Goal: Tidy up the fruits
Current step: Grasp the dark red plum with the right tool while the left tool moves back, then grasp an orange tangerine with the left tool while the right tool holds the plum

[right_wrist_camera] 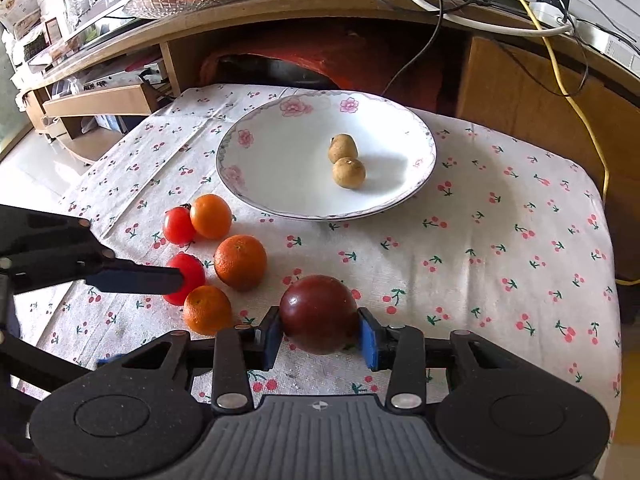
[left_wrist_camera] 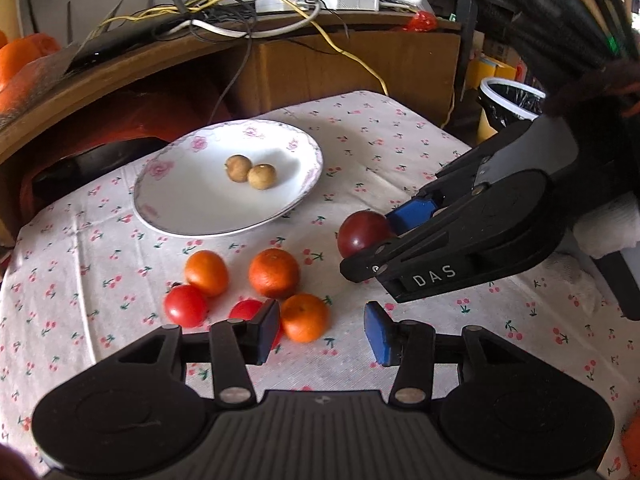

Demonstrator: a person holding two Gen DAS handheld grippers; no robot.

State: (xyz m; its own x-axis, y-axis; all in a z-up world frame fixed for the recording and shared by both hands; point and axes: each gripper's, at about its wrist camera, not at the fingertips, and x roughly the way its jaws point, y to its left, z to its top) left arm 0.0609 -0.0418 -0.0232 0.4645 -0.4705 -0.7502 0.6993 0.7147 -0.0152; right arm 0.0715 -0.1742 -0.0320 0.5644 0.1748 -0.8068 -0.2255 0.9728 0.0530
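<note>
Right gripper (right_wrist_camera: pixel 319 338): blue pads clamped on either side of dark red plum (right_wrist_camera: pixel 318 313), low over cherry-print tablecloth (right_wrist_camera: pixel 500 248).
Left gripper (left_wrist_camera: pixel 322 332): jaws spread wide, holding nothing, above nearest orange (left_wrist_camera: pixel 305 317).
Loose fruit: three oranges, two red tomatoes (left_wrist_camera: pixel 185 305), clustered left of plum.
Plate (right_wrist_camera: pixel 280 184): beyond fruit, two small brown fruits (right_wrist_camera: pixel 349 173) touching inside.
Background: wooden shelf (right_wrist_camera: pixel 320 12), tangled cables.

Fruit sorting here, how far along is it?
Early on. Done: two small brown fruits lie on the plate. In hand: the right gripper has its pads against the dark red fruit, low over the tablecloth. Left: three oranges and two tomatoes wait beside the open left gripper.
</note>
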